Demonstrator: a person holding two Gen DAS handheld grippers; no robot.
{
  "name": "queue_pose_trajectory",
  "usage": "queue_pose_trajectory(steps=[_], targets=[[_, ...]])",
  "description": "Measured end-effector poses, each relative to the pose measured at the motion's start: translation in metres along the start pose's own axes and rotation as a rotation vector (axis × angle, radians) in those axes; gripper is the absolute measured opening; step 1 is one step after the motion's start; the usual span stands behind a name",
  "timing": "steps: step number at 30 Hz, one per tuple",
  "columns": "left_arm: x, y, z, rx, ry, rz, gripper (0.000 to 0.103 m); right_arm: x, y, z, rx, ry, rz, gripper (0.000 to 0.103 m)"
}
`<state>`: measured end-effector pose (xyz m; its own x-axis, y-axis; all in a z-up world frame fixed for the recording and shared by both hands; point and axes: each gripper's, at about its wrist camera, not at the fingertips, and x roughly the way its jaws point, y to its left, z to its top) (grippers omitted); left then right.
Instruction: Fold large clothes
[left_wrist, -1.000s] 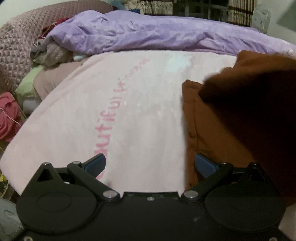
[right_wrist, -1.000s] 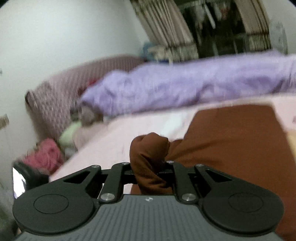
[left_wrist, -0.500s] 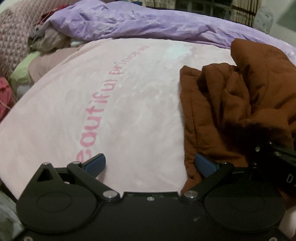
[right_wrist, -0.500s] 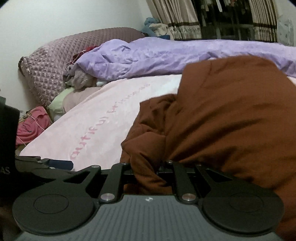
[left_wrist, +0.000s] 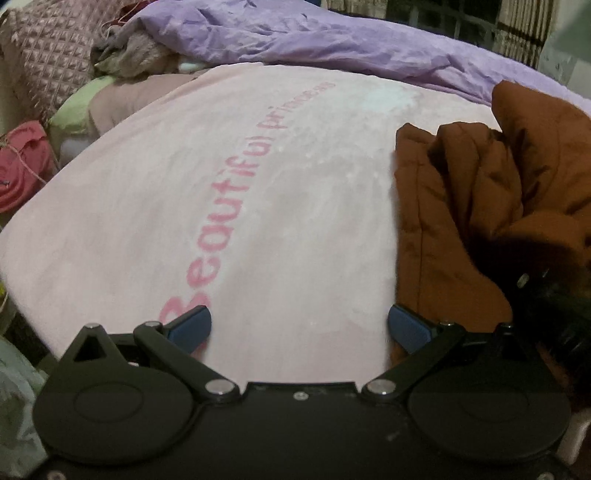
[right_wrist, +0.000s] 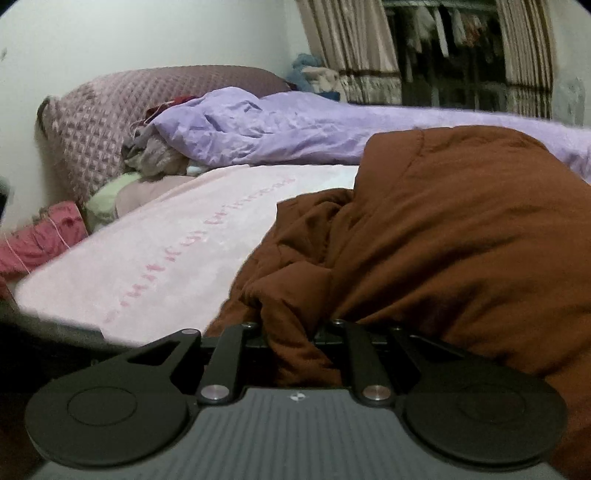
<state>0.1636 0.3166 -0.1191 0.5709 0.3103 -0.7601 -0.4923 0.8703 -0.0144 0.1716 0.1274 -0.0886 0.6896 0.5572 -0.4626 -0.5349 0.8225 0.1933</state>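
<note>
Since the earlier frame, right tongs (right_wrist: 295, 332) have lowered the brown garment (right_wrist: 443, 236) onto the pink blanket (left_wrist: 258, 206), gripping a bunched fold. Left tongs (left_wrist: 299, 325) gape empty, garment at three o'clock. Risk: bunched cloth folding crooked.

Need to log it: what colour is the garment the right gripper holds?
Rust brown jacket, clearest in right wrist view.

This was a bedroom in a home: a bed covered by a pink blanket (left_wrist: 295, 206) lettered "Beautiful princess", with a rumpled lavender duvet (right_wrist: 295, 125) along its far side and a quilted mauve pillow (right_wrist: 99, 122) against the white wall (right_wrist: 147, 33). Striped curtains (right_wrist: 351, 48) hung beside a dark barred window (right_wrist: 454, 48) behind the bed. Loose clothes (right_wrist: 151, 155) lay heaped by the pillow, and a red garment (left_wrist: 22, 166) sat off the bed's edge.
</note>
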Motion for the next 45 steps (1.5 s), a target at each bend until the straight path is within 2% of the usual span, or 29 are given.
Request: queue_pose_trajectory(steps=[2, 5, 8, 11, 13, 16, 18, 21, 24, 26, 28, 31, 35, 37, 40, 42, 45], targets=[[-0.009, 0.004, -0.002, -0.014, -0.014, 0.002, 0.103, -0.022, 0.000, 0.014, 0.020, -0.059, 0.008, 0.016], [-0.016, 0.011, -0.001, -0.021, -0.021, 0.003, 0.103, -0.063, 0.006, 0.036, 0.019, -0.209, 0.001, 0.016], [-0.013, 0.012, 0.000, -0.010, -0.017, 0.031, 0.103, -0.077, 0.004, 0.050, 0.081, -0.252, 0.071, 0.016], [-0.005, 0.012, -0.003, -0.004, 0.012, 0.038, 0.103, -0.066, 0.008, 0.052, 0.079, -0.240, 0.080, 0.017], [-0.001, 0.011, -0.007, -0.004, 0.020, 0.045, 0.103, -0.049, 0.007, 0.043, 0.074, -0.196, 0.062, 0.016], [0.002, 0.010, -0.007, -0.011, 0.012, 0.042, 0.103, -0.006, -0.004, 0.017, 0.119, -0.046, 0.064, 0.016], [0.003, 0.010, -0.008, -0.006, 0.010, 0.043, 0.103, 0.009, -0.004, 0.002, 0.112, 0.002, 0.063, 0.016], [0.005, 0.009, -0.008, 0.003, 0.007, 0.039, 0.103, -0.010, 0.013, 0.009, 0.085, -0.012, 0.062, 0.019], [0.006, 0.010, -0.006, 0.004, 0.007, 0.034, 0.103, -0.038, 0.018, 0.037, 0.109, -0.097, 0.104, 0.020], [0.006, 0.010, -0.007, 0.004, 0.004, 0.032, 0.103, -0.042, 0.016, 0.043, 0.129, -0.120, 0.109, 0.019], [0.005, 0.010, -0.007, 0.001, 0.000, 0.028, 0.103, -0.028, 0.013, 0.037, 0.131, -0.083, 0.090, 0.019], [0.004, 0.011, -0.009, 0.004, -0.012, 0.026, 0.103, 0.006, 0.000, 0.011, 0.189, 0.032, 0.099, 0.019], [0.001, 0.015, -0.014, 0.013, -0.035, 0.016, 0.103, 0.003, 0.011, -0.010, 0.103, -0.032, 0.079, 0.018], [0.000, 0.016, -0.017, 0.022, -0.044, 0.009, 0.103, 0.001, 0.012, -0.016, 0.102, -0.060, 0.071, 0.018], [-0.002, 0.018, -0.019, 0.029, -0.049, -0.003, 0.103, 0.001, 0.025, -0.025, 0.018, -0.094, 0.015, 0.018], [-0.004, 0.019, -0.020, 0.025, -0.049, -0.006, 0.103, -0.004, 0.036, -0.023, -0.042, -0.101, -0.020, 0.024], [-0.012, 0.017, -0.022, 0.033, -0.041, -0.005, 0.103, -0.013, 0.043, -0.007, -0.057, -0.072, -0.014, 0.037]])
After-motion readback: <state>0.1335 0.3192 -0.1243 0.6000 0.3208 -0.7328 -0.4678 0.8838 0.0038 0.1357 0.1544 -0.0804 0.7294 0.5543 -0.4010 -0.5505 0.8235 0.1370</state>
